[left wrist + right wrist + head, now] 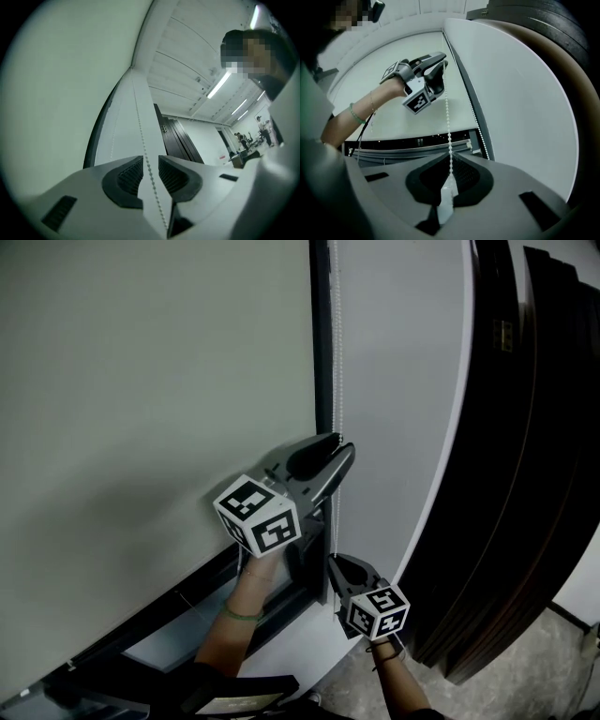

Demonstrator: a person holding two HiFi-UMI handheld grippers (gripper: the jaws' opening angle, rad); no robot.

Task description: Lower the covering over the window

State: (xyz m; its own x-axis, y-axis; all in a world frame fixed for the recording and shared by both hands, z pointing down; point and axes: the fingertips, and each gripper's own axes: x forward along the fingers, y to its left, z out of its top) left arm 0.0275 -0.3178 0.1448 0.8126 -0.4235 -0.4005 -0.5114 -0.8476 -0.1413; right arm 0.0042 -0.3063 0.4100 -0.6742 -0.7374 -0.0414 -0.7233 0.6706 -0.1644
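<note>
A pale roller blind (150, 381) hangs over most of the window, and a dark strip of glass (187, 626) shows under its bottom edge. A white bead chain (337, 352) runs down the right side of the frame. My left gripper (337, 454) is the upper one. Its jaws stand open around the chain (145, 154), and the pads do not touch it. Below it, my right gripper (335, 565) is shut on the same chain (449, 131). In the right gripper view the left gripper (439, 65) sits higher up the chain, and a second strand (483, 143) hangs beside the frame.
The dark window frame (322, 343) borders a white wall strip (403, 381). Tall dark door panels (525, 474) stand to the right. A person's forearms reach up from below. People and desks (248, 140) show far off in the room.
</note>
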